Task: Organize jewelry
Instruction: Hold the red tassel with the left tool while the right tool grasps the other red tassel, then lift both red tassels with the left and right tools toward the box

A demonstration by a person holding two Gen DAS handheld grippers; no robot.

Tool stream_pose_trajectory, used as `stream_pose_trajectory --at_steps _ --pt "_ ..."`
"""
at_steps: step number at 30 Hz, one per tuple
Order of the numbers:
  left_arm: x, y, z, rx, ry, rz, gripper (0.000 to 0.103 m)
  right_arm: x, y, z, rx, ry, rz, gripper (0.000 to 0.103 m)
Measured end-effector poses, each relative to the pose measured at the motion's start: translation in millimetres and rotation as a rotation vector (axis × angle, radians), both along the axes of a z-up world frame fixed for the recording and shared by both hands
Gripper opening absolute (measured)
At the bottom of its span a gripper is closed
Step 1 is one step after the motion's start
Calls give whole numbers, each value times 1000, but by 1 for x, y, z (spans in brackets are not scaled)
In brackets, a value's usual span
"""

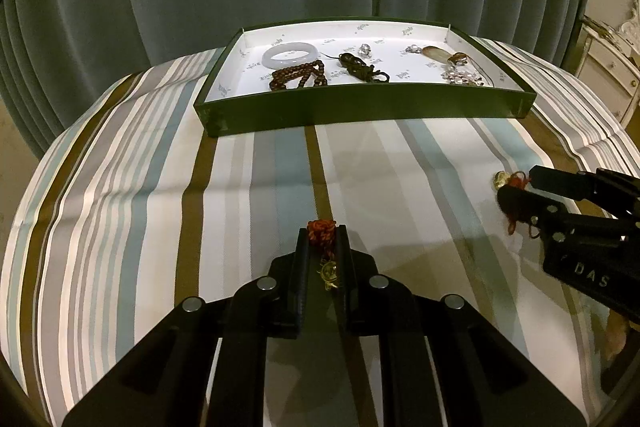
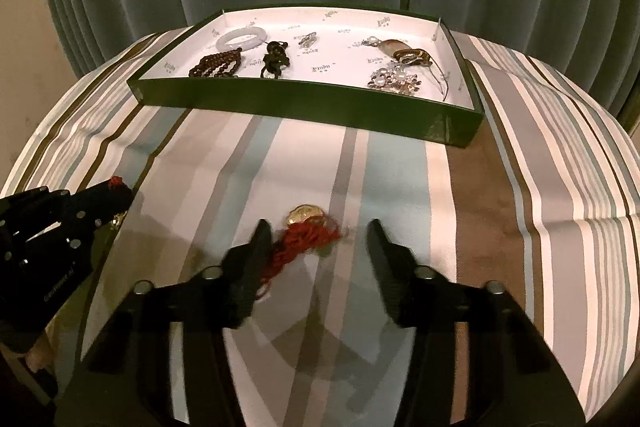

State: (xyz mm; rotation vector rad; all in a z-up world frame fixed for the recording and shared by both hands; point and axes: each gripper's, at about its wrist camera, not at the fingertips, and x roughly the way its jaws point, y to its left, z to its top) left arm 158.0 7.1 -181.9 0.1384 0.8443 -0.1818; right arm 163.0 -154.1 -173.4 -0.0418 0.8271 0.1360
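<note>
Left claw (image 1: 323, 233) clamped tight on a red knotted cord charm with a small gold pendant (image 1: 320, 233), knot poking out at the tips, pendant dangling between the black fingers above the striped cloth-covered counter (image 1: 160, 219). Right claw (image 2: 320, 227) standing partly open, pads pressing nothing; a second red cord charm with a gold coin-like bead (image 2: 306, 231) lying on the cloth between its fingers, red threads touching the left finger (image 2: 256, 259), well clear of the other.

Farther back on the counter, a shallow dark green tray with a white printed lining (image 1: 360, 105). Inside: a pale white bangle (image 1: 291, 55) at far left, a brown wooden bead strand (image 1: 298, 77) just in front of it, a dark knotted cord ornament (image 1: 360, 69) near the middle, a small silvery piece (image 1: 365, 49) behind that, and at right an amber pendant (image 1: 436, 53) beside a cluster of clear crystal beads (image 1: 460, 73).

Seen from the left wrist only: a white cabinet (image 1: 608, 67) at far right. Seen from the right wrist only: the gap in the right claw face-on.
</note>
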Motion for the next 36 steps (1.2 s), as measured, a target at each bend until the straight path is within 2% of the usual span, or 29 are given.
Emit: stream_pose_trajectory --at_steps 2,4,8,11,36 --pt "0 0 0 0 0 -1 13 -1 -1 0 3 1 2 36" --pt "0 0 0 1 0 -1 13 -1 -1 0 6 0 3 27" --pt "0 0 0 1 0 0 13 -3 -3 1 17 0 7 22" --pt "0 0 0 -1 -1 2 13 -5 -5 1 23 -3 4 16" --pt "0 7 1 -12 -6 6 13 -18 -18 6 57 -29 -16 11"
